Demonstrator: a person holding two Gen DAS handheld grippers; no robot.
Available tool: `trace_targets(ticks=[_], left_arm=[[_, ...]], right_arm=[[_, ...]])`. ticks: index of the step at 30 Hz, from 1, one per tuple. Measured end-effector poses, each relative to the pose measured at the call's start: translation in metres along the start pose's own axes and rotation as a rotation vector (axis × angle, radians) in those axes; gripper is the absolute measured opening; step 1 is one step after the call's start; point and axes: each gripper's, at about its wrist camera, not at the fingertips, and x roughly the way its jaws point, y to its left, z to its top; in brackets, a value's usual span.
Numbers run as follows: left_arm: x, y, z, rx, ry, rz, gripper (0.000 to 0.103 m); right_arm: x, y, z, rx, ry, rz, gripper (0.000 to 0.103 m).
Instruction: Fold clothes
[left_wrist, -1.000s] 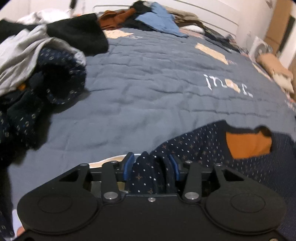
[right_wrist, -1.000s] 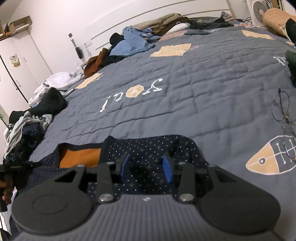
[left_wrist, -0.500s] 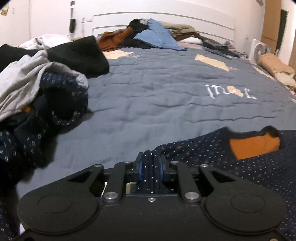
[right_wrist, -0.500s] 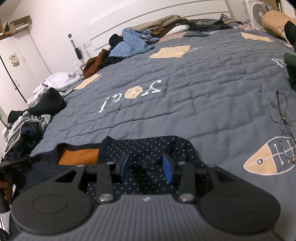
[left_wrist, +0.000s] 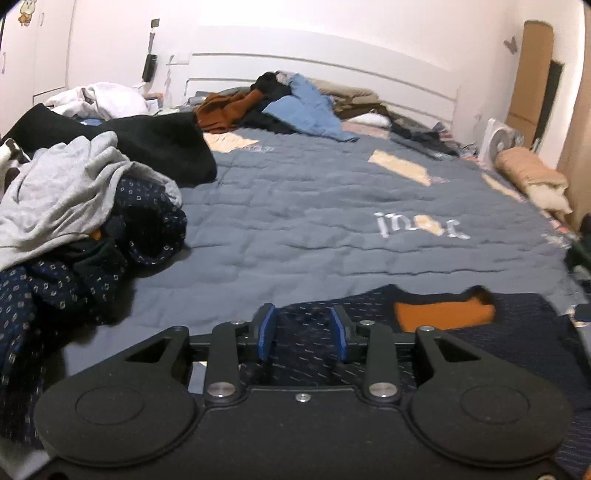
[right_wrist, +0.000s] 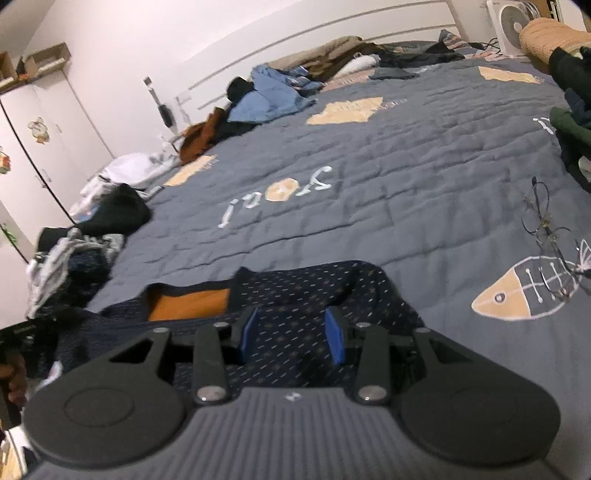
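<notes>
A navy dotted garment (left_wrist: 517, 325) with an orange inner collar (left_wrist: 439, 315) lies spread on the grey-blue quilt (left_wrist: 314, 206), close to the near edge. My left gripper (left_wrist: 303, 332) hovers over the garment's left part. Its jaws are opening, and the cloth lies flat beneath them, not pinched. In the right wrist view the same garment (right_wrist: 314, 288) shows its orange collar (right_wrist: 188, 304) at the left. My right gripper (right_wrist: 291, 334) stands open above the garment's right part, and the blue pads (right_wrist: 247, 332) do not press on the cloth.
A heap of grey, black and navy clothes (left_wrist: 74, 206) sits at the left. More clothes (left_wrist: 295, 103) are piled by the headboard. Two pairs of glasses (right_wrist: 546, 229) lie on the quilt at the right, near dark green clothes (right_wrist: 572, 122). A fan (right_wrist: 511, 18) stands beyond.
The left gripper closed on a bunched fold of the navy garment, then let it go and rose; the fold now lies flat. The right gripper has lifted slightly, its jaws unchanged.
</notes>
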Motion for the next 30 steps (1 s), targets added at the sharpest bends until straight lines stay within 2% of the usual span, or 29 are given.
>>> trace_targets(ticks=[4,9,15,19,30], left_arm=[[-0.032,-0.01,-0.011,-0.037,-0.016,-0.042,0.04],[-0.073,-0.028,-0.037,-0.029,-0.023,-0.09,0.04],[-0.109,-0.036,-0.07,-0.002,-0.003,-0.083,0.041],[-0.13,-0.034,-0.089,0.012,0.018,-0.063,0.047],[-0.166,-0.014,-0.12,-0.054,0.077,-0.027,0.049]], right_arm=[[-0.03,0.007,-0.014,0.019,-0.023,0.034,0.039],[-0.064,0.017,-0.041,-0.02,-0.016,0.033,0.039],[-0.096,0.02,-0.077,-0.032,0.01,-0.024,0.039],[-0.116,0.018,-0.099,-0.012,0.019,-0.055,0.039],[-0.15,0.011,-0.142,0.078,0.037,-0.129,0.039]])
